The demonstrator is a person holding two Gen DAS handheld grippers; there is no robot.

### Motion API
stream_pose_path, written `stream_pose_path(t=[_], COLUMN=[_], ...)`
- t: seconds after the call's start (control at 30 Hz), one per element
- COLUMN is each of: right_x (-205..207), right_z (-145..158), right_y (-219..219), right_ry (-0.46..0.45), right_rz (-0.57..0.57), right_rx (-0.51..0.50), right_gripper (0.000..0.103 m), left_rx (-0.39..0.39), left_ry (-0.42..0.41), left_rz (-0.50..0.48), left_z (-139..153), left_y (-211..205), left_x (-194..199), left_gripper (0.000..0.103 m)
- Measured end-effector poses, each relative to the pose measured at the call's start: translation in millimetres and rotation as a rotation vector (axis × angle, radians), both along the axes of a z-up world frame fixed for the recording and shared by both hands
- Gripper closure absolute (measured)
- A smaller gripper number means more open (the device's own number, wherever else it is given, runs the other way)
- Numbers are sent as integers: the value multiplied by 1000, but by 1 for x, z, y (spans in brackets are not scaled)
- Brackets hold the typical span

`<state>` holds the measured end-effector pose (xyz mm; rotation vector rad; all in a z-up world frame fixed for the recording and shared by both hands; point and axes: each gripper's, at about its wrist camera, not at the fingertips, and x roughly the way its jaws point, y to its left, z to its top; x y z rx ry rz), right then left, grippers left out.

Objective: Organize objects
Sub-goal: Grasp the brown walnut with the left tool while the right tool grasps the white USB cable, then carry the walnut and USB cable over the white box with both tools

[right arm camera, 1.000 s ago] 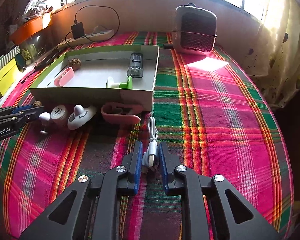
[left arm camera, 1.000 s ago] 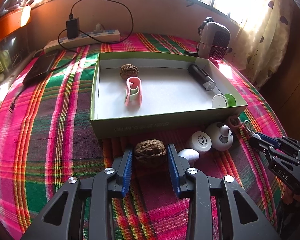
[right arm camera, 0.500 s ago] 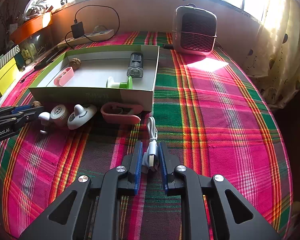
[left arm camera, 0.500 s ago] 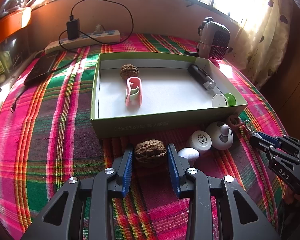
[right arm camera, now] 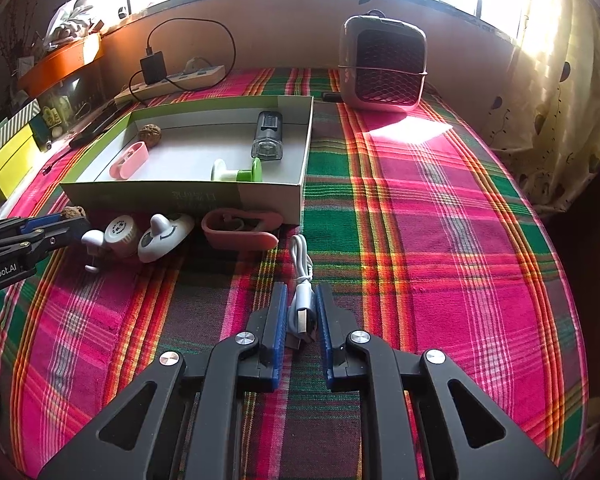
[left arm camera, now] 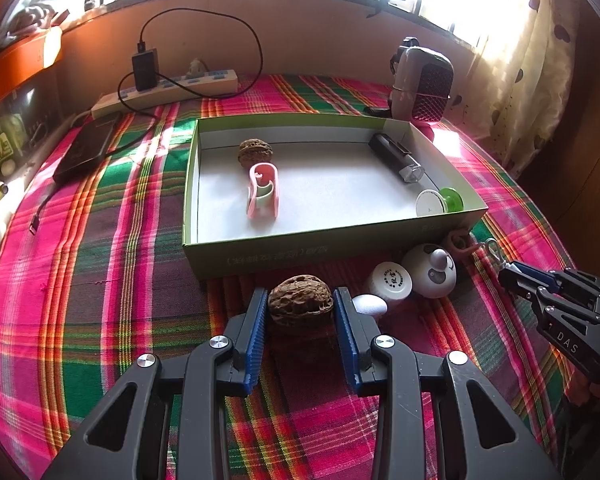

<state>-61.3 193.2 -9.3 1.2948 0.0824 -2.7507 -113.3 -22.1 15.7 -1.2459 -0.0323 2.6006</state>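
A brown walnut (left arm camera: 300, 308) lies on the plaid cloth just in front of the green box (left arm camera: 332, 248). My left gripper (left arm camera: 300, 294) has both blue pads against its sides. A coiled white USB cable (right arm camera: 302, 264) sits between the pads of my right gripper (right arm camera: 301, 288), whose jaws are closing on it. Inside the box are a second walnut (left arm camera: 255, 152), a pink clip (left arm camera: 263, 190), a black cylinder (left arm camera: 396, 158) and a green-and-white spool (left arm camera: 440, 202). The right gripper's tips (left arm camera: 516, 276) show at the right edge of the left wrist view.
In front of the box lie a white cap (left arm camera: 392, 284), a round white toy (left arm camera: 430, 270), a small white knob (left arm camera: 370, 304) and a pink holder (right arm camera: 240, 232). A power strip (left arm camera: 168, 92), a black device (left arm camera: 86, 152) and a small heater (right arm camera: 382, 66) stand further back.
The right gripper's pads have drawn in slightly against the cable bundle. The left gripper and its walnut look unchanged, and neither hand has shifted.
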Motion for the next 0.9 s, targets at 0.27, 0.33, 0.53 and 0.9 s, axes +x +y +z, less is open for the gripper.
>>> stream_pose_path(t=[0.27, 0.33, 0.53, 0.9], right_x=[4, 5, 0, -32], right_z=[14, 20, 39, 55], right_y=[1, 0, -7, -27], right_ry=[32, 46, 83, 98], right_rz=[1, 2, 24, 82], right_rx=[-27, -33, -46, -84], right_gripper=[88, 88, 88, 88], left_rx=[12, 12, 16, 11], left_ry=[24, 35, 57, 79], left_rz=[9, 13, 18, 26], left_z=[11, 15, 27, 39], left_y=[-4, -5, -8, -5], left_x=[5, 6, 3, -18], left_gripper=[72, 72, 72, 72])
